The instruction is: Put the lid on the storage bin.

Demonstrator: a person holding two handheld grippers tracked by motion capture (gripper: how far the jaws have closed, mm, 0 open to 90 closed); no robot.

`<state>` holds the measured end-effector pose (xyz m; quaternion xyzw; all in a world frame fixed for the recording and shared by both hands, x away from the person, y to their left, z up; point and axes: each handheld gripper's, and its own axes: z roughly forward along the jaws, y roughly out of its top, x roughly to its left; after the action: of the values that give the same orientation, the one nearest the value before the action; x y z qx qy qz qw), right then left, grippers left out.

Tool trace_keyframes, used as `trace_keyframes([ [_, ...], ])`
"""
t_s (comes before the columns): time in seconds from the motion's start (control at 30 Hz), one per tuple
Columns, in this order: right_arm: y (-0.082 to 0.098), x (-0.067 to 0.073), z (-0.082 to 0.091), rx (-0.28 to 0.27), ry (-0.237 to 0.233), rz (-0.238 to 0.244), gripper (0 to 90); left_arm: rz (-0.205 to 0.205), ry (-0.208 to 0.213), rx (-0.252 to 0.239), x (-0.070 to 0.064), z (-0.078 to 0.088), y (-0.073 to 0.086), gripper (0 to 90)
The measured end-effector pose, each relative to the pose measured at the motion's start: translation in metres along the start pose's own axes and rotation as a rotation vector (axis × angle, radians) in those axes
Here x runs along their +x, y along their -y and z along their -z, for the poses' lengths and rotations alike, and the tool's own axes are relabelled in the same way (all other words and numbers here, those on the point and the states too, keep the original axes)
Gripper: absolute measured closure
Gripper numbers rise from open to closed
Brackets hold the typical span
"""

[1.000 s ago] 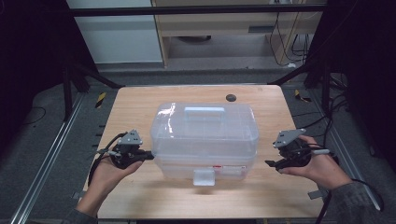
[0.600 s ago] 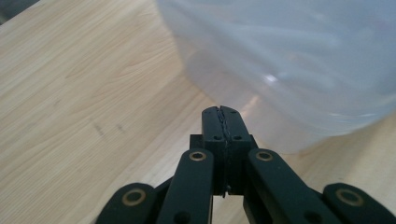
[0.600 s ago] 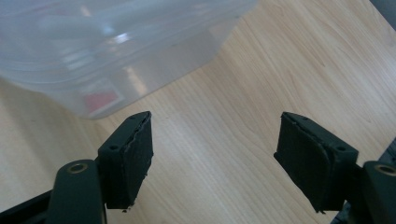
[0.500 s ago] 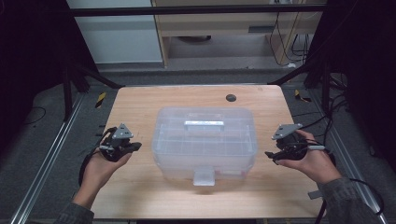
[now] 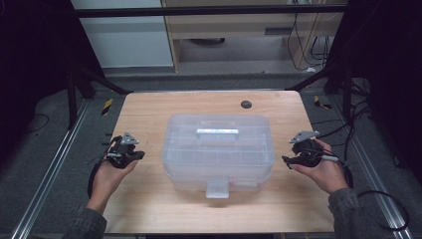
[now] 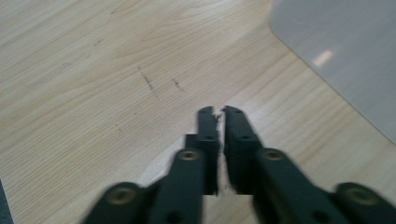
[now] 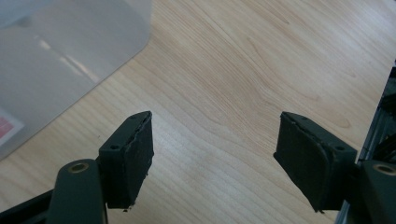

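Observation:
A clear plastic storage box (image 5: 219,149) with a lid handle (image 5: 217,132) and a front latch (image 5: 217,188) rests in the middle of the wooden table (image 5: 149,109). My left gripper (image 5: 141,155) hovers left of the box and apart from it. Its jaws have just been opening and stand a narrow slit apart (image 6: 219,112) with nothing between them; a corner of the box (image 6: 345,56) lies ahead to the right. My right gripper (image 5: 284,160) is off the box's right side. It is wide open (image 7: 215,135) over bare wood, with the box wall (image 7: 60,60) at upper left.
A small black round spot (image 5: 246,104) sits on the table behind the box. Metal rails run along both sides of the table. The right table edge (image 7: 373,126) lies close to my right gripper.
The box, raised and closer to the camera a second ago, now rests flat on the table. Both grippers have drawn outward from its sides and sunk lower.

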<state>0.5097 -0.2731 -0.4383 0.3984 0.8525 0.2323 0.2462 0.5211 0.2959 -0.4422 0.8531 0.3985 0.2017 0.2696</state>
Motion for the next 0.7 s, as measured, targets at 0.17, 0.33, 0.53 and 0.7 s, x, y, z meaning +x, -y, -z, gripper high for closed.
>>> trace_keyframes([
  [0.17,0.007,-0.003,-0.015,-0.014,0.018,-0.098,21.9,0.036,-0.046,0.003,0.003,-0.017,0.008,32.1],
  [0.33,0.022,-0.006,-0.032,-0.028,-0.007,-0.193,17.7,0.110,-0.038,-0.011,0.010,-0.029,0.020,15.8],
  [0.53,0.033,-0.003,-0.046,-0.019,-0.022,-0.227,16.1,0.165,-0.006,-0.006,0.012,-0.038,0.030,12.8],
  [0.7,0.036,0.000,-0.053,-0.040,-0.045,-0.265,13.8,0.170,0.002,-0.013,0.008,-0.046,0.034,5.7],
])
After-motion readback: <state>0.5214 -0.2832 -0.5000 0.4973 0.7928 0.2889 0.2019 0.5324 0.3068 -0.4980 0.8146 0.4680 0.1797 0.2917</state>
